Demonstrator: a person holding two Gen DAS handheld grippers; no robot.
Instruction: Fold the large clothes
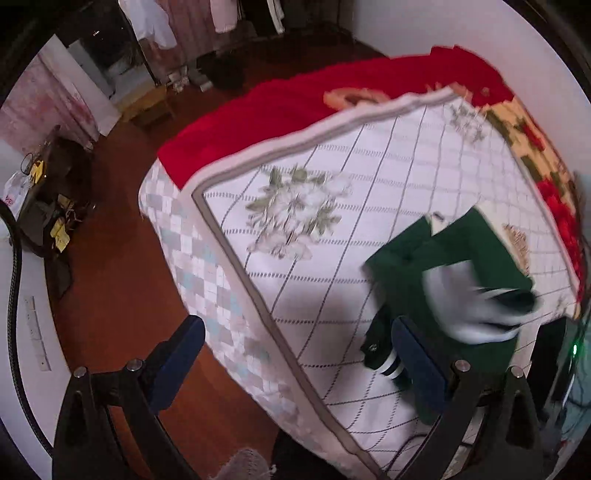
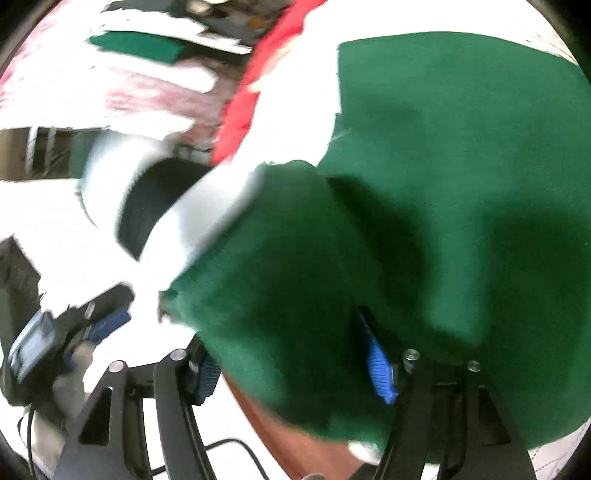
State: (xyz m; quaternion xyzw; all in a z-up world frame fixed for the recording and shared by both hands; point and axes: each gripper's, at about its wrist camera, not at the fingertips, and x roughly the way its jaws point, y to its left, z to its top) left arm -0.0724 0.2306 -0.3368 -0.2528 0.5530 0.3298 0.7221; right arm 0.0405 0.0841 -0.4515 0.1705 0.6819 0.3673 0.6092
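Observation:
A dark green garment [image 1: 450, 266] with white-striped cuffs lies partly folded on the quilted white bed cover [image 1: 332, 236], at the right of the left wrist view. My left gripper [image 1: 295, 354] is open and empty, hovering over the bed's near corner just left of the garment. In the right wrist view the green garment [image 2: 443, 184] fills most of the frame and drapes over my right gripper [image 2: 291, 362], whose jaws stand wide apart; its blue pads [image 2: 378, 363] show beside the cloth. A blurred white sleeve [image 2: 207, 221] swings at the left.
A red blanket [image 1: 295, 103] covers the far end of the bed. Brown floor [image 1: 122, 277] lies to the left, with clutter [image 1: 48, 206] and hanging clothes [image 1: 184, 26] beyond. The other gripper [image 2: 74, 332] shows at lower left in the right wrist view.

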